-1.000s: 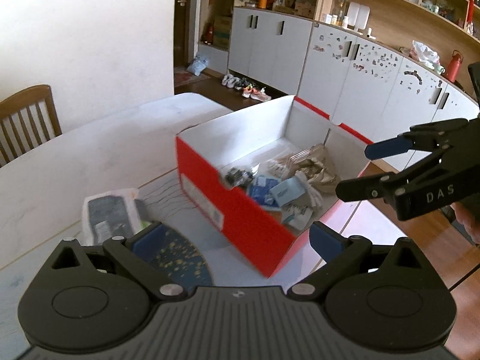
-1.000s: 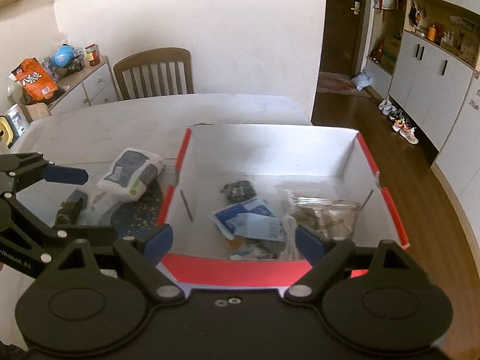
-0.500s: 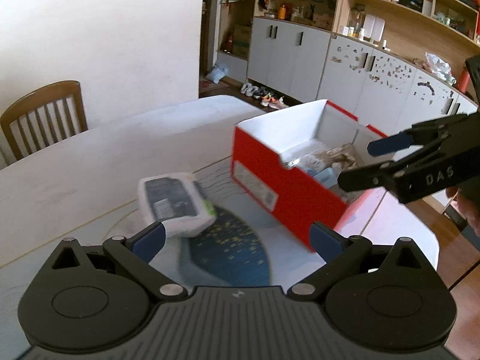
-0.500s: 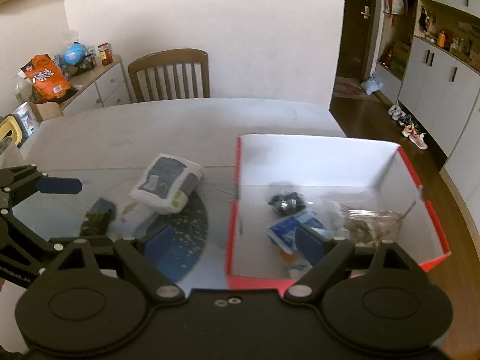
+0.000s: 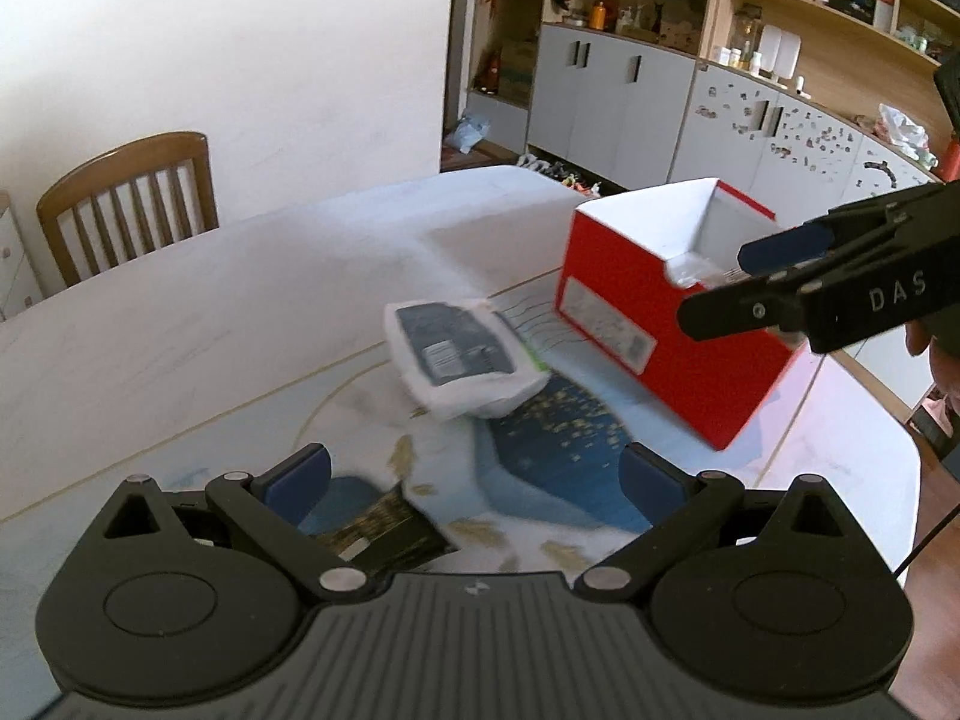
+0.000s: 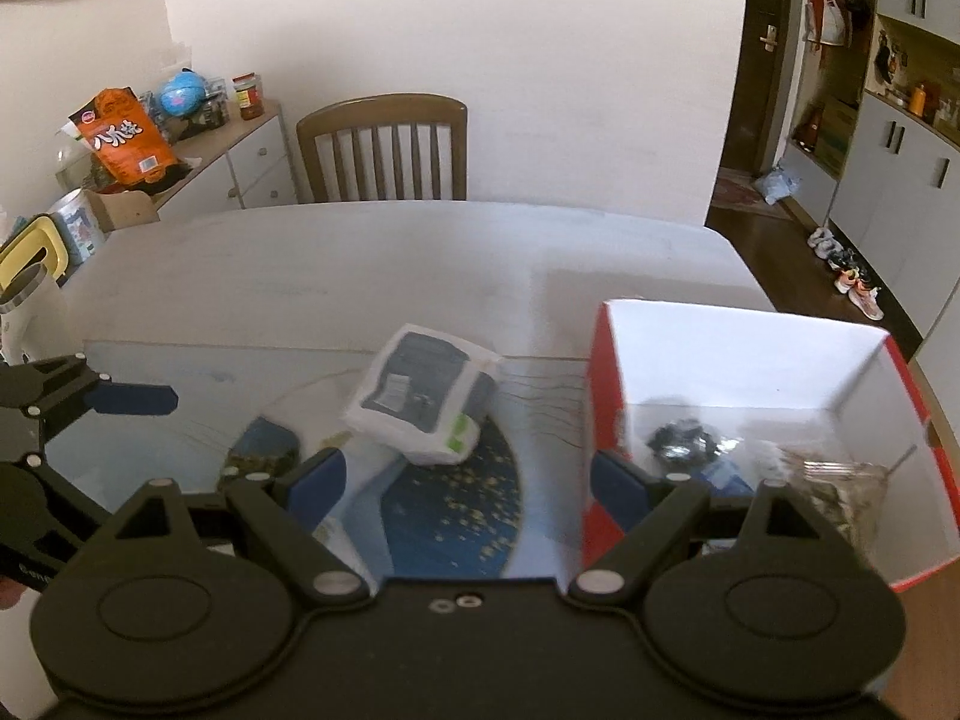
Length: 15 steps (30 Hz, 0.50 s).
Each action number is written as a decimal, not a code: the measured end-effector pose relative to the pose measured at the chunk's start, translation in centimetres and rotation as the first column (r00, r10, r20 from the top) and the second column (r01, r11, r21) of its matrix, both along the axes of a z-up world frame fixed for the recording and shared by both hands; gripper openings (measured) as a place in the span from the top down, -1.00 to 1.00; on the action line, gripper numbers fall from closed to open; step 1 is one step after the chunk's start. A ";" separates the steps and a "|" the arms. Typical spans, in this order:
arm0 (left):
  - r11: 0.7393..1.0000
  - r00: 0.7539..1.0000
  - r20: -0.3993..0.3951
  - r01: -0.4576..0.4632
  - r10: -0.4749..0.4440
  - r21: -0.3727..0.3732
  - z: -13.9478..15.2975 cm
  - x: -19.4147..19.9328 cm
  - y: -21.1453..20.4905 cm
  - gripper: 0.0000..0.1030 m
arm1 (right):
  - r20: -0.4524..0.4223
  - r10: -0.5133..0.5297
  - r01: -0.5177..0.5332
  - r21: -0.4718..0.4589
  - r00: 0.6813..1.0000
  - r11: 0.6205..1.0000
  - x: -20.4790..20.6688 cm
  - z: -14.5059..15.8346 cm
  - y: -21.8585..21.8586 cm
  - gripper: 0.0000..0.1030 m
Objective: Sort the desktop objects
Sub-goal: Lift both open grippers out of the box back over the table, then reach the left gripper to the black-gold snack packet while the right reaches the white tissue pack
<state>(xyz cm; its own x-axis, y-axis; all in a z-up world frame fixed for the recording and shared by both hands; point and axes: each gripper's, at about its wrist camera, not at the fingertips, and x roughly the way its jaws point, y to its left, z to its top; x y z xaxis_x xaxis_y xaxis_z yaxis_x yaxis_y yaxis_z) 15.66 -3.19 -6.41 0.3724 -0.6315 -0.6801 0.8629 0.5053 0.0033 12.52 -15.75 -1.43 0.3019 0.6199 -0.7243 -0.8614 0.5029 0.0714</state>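
Observation:
A white tissue pack (image 5: 462, 354) with a grey label lies on the blue patterned mat (image 5: 558, 456); it also shows in the right wrist view (image 6: 420, 402). A small dark packet (image 5: 384, 534) lies just before my left gripper (image 5: 474, 474), which is open and empty. A red shoebox (image 5: 666, 336) with white inside holds several sorted items (image 6: 684, 441). My right gripper (image 6: 465, 480) is open and empty, above the mat between the tissue pack and the box (image 6: 606, 420). The dark packet (image 6: 261, 450) lies left of it.
The white table (image 6: 360, 264) has a wooden chair (image 6: 384, 150) behind it. A sideboard (image 6: 240, 162) with snack bags stands at the far left. Cabinets (image 5: 630, 102) and shelves line the right wall. A white cup (image 6: 24, 312) stands at the table's left edge.
Both grippers have swung left, away from the shoebox. The tissue pack and dark packet have come toward the centre of both views; the box now sits at the right. Both stay open.

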 end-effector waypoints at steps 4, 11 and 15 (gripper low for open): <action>1.000 1.000 -0.011 -0.010 0.010 0.004 -0.7 1.1 1.0 -0.99 | -0.001 0.005 -0.005 0.002 1.000 1.000 -0.5 -0.5 1.8 -0.79; 1.000 1.000 -0.013 -0.014 0.014 0.025 -2.2 2.5 2.2 -0.99 | -0.010 -0.003 0.003 -0.024 1.000 1.000 -0.7 -2.3 4.4 -0.81; 0.999 1.000 -0.027 -0.015 0.016 0.038 -3.0 3.1 2.6 -0.99 | -0.019 -0.013 0.012 -0.038 1.000 0.999 -0.5 -3.4 5.7 -0.82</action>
